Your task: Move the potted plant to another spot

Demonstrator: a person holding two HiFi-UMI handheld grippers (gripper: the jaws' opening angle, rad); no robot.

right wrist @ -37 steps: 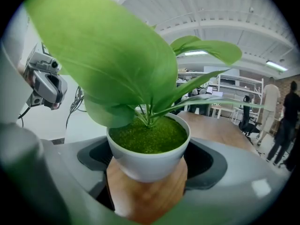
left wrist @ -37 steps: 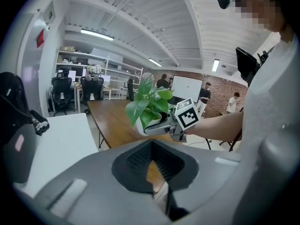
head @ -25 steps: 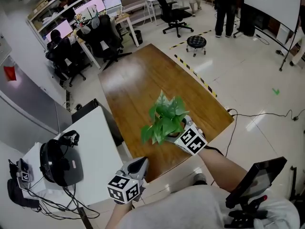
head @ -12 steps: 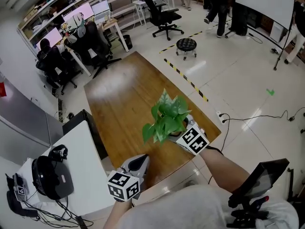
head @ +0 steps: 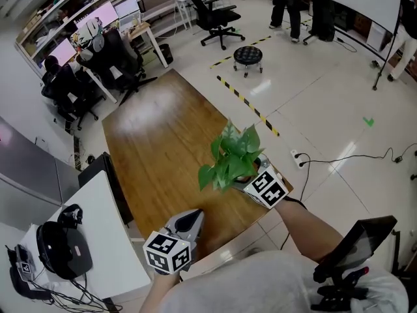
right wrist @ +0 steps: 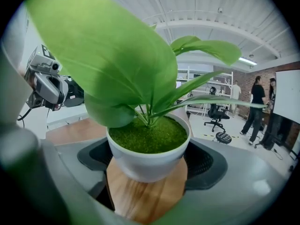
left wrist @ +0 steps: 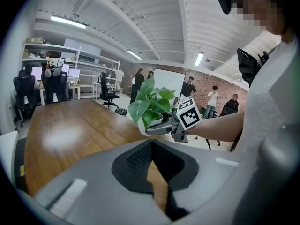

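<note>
1. Open-plan workshop with a pale glossy floor, crossed from 11 o'clock to 5 o'clock of the head view by a long wooden bench [head: 163, 142]. Plenty of broad wood top on offer for a new spot.
2. Potted plant [head: 233, 158] carried over the near right corner of that bench, toward 4 o'clock of its top. Judged to be clear of the wood rather than resting on it, going by the left claw view, with the pot hanging above the bench edge.
3. Right claw [head: 247, 175] spread wide and clamped on the white pot just under the rim, pads pressing at 3 and 9 o'clock of the pot. Gripped on the pot rather than the foliage, most likely to spare stems and leaves.
4. Held upright, green top layer level in the right claw view. Sensible for keeping the filling inside and the weight centred between the pads.
5. Left claw [head: 189, 222] low at 6 o'clock of the head view, well apart from the plant, jaws drawn together with nothing between them. Probably parked out of the way, one claw being enough for a small pot.
6. Second, white bench at 8 o'clock bearing a headset [head: 58, 246]; striped floor tape [head: 247, 106] and a stool [head: 247, 56] toward 1 o'clock. Next step, as a judgement: lowering onto free wood, base flat before easing the grip.
</note>
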